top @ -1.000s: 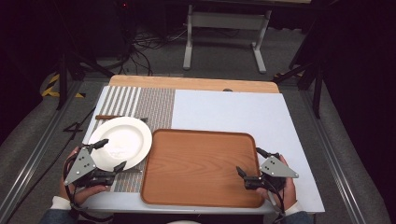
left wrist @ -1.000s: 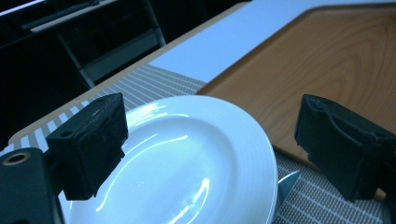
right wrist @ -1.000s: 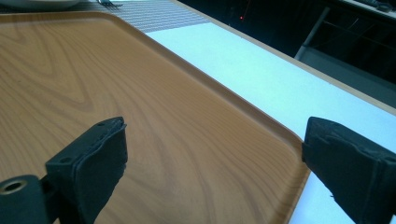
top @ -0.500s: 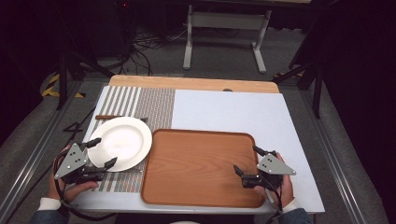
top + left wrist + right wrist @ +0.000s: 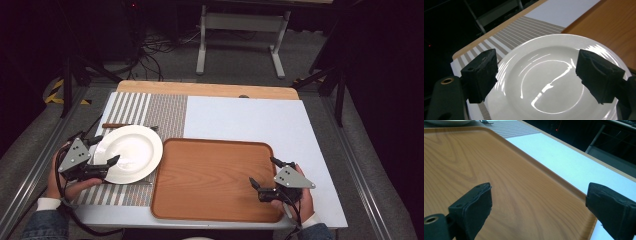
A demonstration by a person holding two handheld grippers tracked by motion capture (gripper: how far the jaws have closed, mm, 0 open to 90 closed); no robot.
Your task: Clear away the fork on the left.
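Note:
A white plate (image 5: 131, 152) rests on the striped placemat (image 5: 150, 107), left of the wooden tray (image 5: 210, 175). My left gripper (image 5: 104, 150) hovers at the plate's left rim with its jaws wide apart. They have just closed a little, and neither pad presses on anything. In the left gripper view the plate (image 5: 554, 82) lies under and beyond my left gripper (image 5: 536, 71). My right gripper (image 5: 263, 171) is open over the tray's near right corner. The bare tray (image 5: 486, 170) shows between and beyond the spread jaws of my right gripper (image 5: 541, 202).
A brown-handled utensil (image 5: 129, 126) lies on the mat just behind the plate. White tabletop (image 5: 250, 117) stretches beyond the tray, ending in a wooden strip (image 5: 205, 89) at the far edge. A person's hands hold both grippers near the table's front edge.
My left gripper has moved left and then farther from the front edge, along the plate's left rim. The right gripper, plate and tray have stayed put.

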